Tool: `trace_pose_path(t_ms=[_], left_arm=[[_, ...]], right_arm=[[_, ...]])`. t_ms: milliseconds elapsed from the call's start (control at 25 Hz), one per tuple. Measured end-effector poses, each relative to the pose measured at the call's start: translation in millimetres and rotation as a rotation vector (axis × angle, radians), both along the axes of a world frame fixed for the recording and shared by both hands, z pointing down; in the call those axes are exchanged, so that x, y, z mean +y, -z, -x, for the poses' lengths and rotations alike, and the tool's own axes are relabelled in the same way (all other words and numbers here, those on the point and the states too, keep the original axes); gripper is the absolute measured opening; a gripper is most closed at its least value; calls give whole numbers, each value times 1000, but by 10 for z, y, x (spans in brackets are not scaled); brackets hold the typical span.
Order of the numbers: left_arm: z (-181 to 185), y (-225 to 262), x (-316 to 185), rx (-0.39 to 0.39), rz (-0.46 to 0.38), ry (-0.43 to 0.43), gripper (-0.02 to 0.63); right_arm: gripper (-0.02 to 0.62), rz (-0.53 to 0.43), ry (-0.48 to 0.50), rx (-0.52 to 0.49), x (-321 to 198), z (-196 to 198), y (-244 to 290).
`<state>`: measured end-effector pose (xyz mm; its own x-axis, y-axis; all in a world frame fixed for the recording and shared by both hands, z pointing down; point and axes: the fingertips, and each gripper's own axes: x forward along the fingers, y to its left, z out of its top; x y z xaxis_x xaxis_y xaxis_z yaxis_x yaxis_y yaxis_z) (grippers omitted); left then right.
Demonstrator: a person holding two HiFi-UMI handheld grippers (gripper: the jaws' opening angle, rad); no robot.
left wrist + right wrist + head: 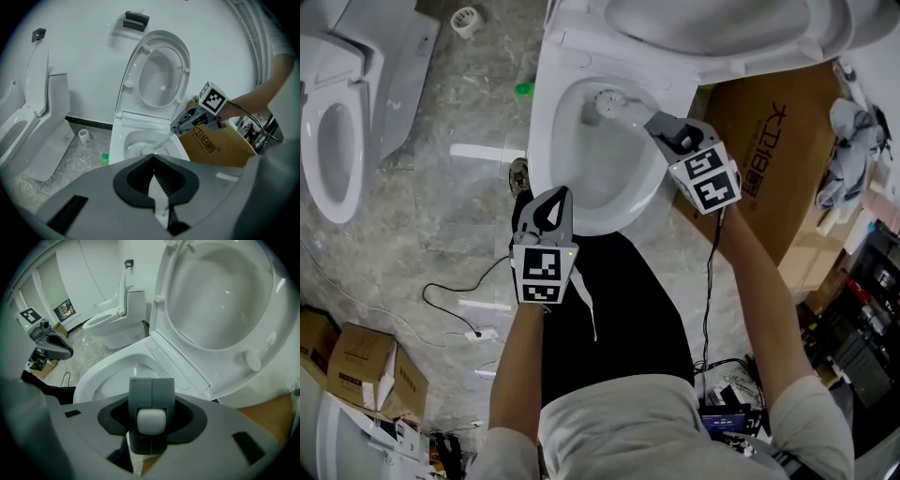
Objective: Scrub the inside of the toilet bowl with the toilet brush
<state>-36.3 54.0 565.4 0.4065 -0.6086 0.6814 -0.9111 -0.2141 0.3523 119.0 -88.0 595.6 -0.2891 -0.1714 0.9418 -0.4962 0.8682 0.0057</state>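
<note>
Grey marbled floor surrounds the open toilet bowl in the head view. The toilet brush has its head inside the bowl, toward the far side, and its handle runs back to the right claw. The left claw hovers over the front rim. In the left gripper view its jaws meet with nothing between them. In the right gripper view the jaws are clamped on the brush's white handle end. Scrubbing well probably calls for firm sweeps round the whole wall and under the rim, bristles pressed on, with the idle claw kept clear.
</note>
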Motion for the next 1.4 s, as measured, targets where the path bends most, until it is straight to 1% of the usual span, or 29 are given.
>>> trace_pose_path(t_ms=[360, 480, 640, 840, 1120, 1240, 1400], left_arm=[[-144, -24, -17, 10, 7, -39, 9], [-138, -33, -5, 5, 8, -52, 9], [-89, -37, -8, 0, 9, -48, 9], [-56, -53, 37, -5, 11, -65, 9], [-68, -85, 114, 10, 22, -81, 9], [-77, -102, 148, 16, 22, -86, 9], [-81, -136, 209, 20, 37, -87, 9]], right_arm=[[170, -18, -39, 53, 144, -328, 53], [170, -27, -32, 85, 234, -392, 79], [170, -41, -1, 145, 336, -468, 121], [170, -41, -7, 178, 510, -510, 89], [170, -18, 10, 228, 810, -547, 23], [170, 8, 32, 260, 951, -559, 2], [170, 47, 60, 277, 1165, -537, -22]])
